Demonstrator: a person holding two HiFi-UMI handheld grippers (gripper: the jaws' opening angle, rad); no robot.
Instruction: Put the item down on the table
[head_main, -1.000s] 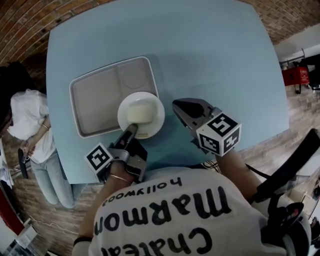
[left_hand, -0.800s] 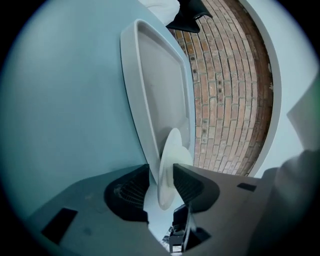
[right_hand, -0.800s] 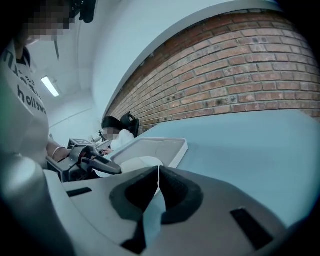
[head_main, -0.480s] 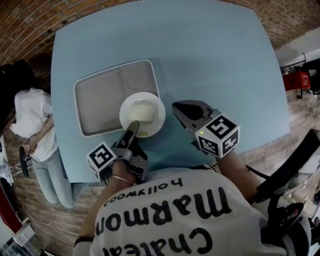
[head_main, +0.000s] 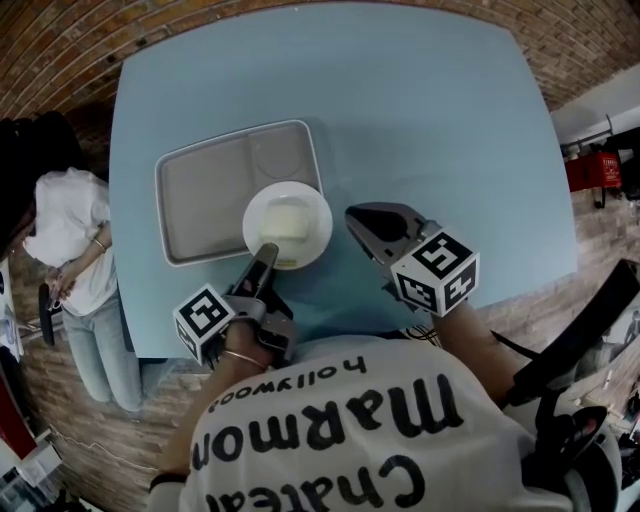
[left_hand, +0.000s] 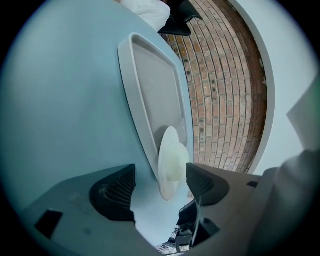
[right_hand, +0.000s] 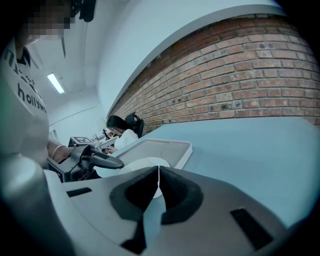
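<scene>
A white round plate (head_main: 287, 222) with a pale block on it lies across the near right corner of a grey tray (head_main: 200, 195) on the light blue table (head_main: 420, 120). My left gripper (head_main: 266, 255) reaches the plate's near rim. In the left gripper view the jaws of the left gripper (left_hand: 161, 186) stand apart, open, with the plate (left_hand: 172, 162) edge-on in the gap and the tray (left_hand: 155, 90) beyond. My right gripper (head_main: 352, 212) hovers right of the plate, shut and empty. The right gripper view has the jaws of the right gripper (right_hand: 159, 175) together, with the plate (right_hand: 127, 167) and tray (right_hand: 160, 146) behind.
A person in a white top (head_main: 60, 240) stands at the table's left edge. Red equipment (head_main: 590, 160) sits off the table's right side. The blue tabletop stretches bare beyond and right of the tray. Brick surface surrounds the table.
The whole view has drifted slightly, so tray and plate sit a little further right. Both grippers keep nearly the same places; nothing else visibly moved.
</scene>
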